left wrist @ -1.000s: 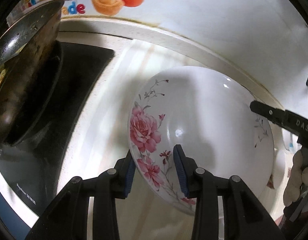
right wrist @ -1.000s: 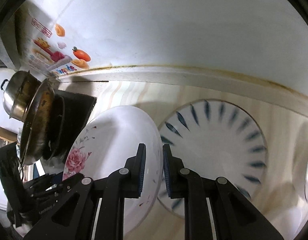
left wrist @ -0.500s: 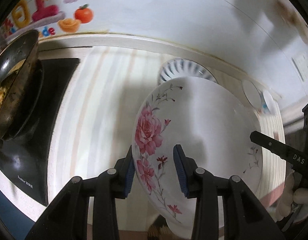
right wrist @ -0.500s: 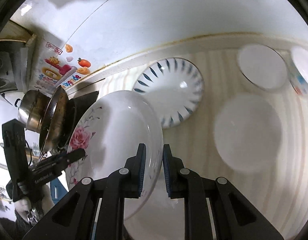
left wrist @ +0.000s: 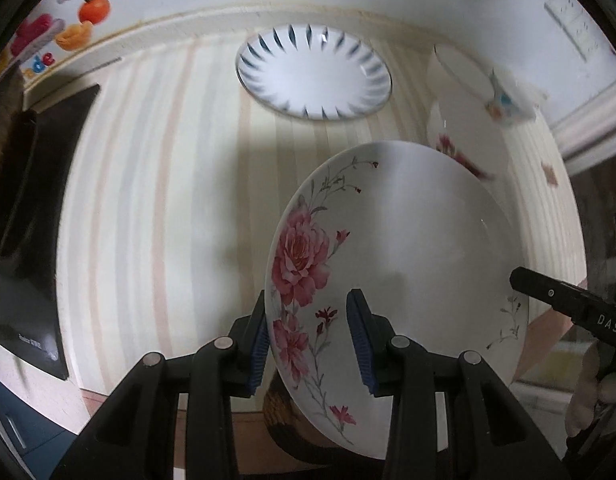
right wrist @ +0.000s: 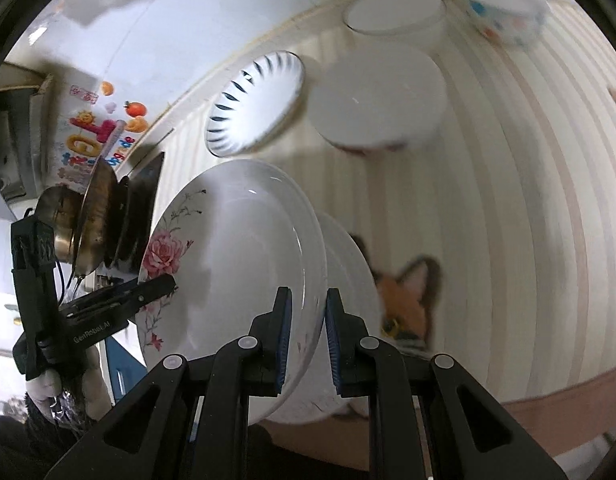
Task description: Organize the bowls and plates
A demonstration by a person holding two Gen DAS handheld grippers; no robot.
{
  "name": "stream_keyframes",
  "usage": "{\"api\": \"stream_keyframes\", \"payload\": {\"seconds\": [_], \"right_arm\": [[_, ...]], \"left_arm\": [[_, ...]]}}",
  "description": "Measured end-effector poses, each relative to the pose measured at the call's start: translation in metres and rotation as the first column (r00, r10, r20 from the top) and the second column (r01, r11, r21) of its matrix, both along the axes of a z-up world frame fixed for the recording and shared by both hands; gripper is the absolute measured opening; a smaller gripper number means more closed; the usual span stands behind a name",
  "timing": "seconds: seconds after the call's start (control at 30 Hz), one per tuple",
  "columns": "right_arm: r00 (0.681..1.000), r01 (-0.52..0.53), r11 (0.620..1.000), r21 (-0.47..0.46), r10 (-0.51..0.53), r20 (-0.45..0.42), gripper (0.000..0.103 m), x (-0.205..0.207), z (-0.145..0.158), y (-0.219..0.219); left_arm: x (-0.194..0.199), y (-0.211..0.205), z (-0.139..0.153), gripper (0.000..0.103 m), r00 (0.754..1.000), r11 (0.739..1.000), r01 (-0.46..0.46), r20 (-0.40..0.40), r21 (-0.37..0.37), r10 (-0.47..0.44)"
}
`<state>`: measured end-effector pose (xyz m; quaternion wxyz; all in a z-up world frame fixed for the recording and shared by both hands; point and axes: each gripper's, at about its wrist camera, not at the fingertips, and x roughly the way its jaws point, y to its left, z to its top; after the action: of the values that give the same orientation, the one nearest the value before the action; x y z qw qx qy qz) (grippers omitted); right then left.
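A large white plate with pink flowers [left wrist: 404, 264] is held in the air above the counter by both grippers. My left gripper [left wrist: 310, 338] is shut on its flowered rim. My right gripper [right wrist: 307, 340] is shut on the opposite rim of the flowered plate [right wrist: 236, 264]. A second plate seems to sit under it in the right wrist view [right wrist: 348, 280]. A white plate with blue dashes [left wrist: 313, 74] lies flat near the back wall, also in the right wrist view [right wrist: 254, 102]. A white bowl with a flowered side [right wrist: 378, 96] stands right of it.
A black stove [left wrist: 32, 216] with a pan [right wrist: 94, 216] is at the left. Two more bowls, a plain white one [right wrist: 394, 10] and one with coloured spots [right wrist: 504, 6], stand at the back right. A fox-print item [right wrist: 408, 300] lies under the plate. The counter's front edge is close below.
Both grippers have lifted the flowered plate up and back from the wall toward the counter's front. The blue-dashed plate it hid is now in full view, and more bowls show at the right.
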<state>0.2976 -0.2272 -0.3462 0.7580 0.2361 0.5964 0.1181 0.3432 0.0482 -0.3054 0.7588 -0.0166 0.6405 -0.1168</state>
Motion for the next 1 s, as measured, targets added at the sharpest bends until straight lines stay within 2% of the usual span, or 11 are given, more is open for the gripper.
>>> {"api": "stream_keyframes", "payload": {"seconds": [0.37,0.6,1.0], "right_arm": [[0.998,0.008,1.000,-0.002,-0.008,-0.065,0.019,-0.015,-0.035,-0.004],[0.997,-0.004,1.000,-0.008,0.003,-0.078,0.019,-0.009,-0.043,0.000],[0.996,-0.026,0.999,-0.028,0.024,-0.087,0.019,-0.004,-0.048,0.010]], "left_arm": [[-0.014,-0.016,-0.033,0.034,0.997,0.996,0.055,-0.066,0.068,-0.050],[-0.011,-0.025,-0.032,0.034,0.997,0.992,0.066,-0.046,0.109,-0.062],[-0.019,-0.035,-0.043,0.034,0.995,0.985,0.079,-0.077,0.151,-0.068]]}}
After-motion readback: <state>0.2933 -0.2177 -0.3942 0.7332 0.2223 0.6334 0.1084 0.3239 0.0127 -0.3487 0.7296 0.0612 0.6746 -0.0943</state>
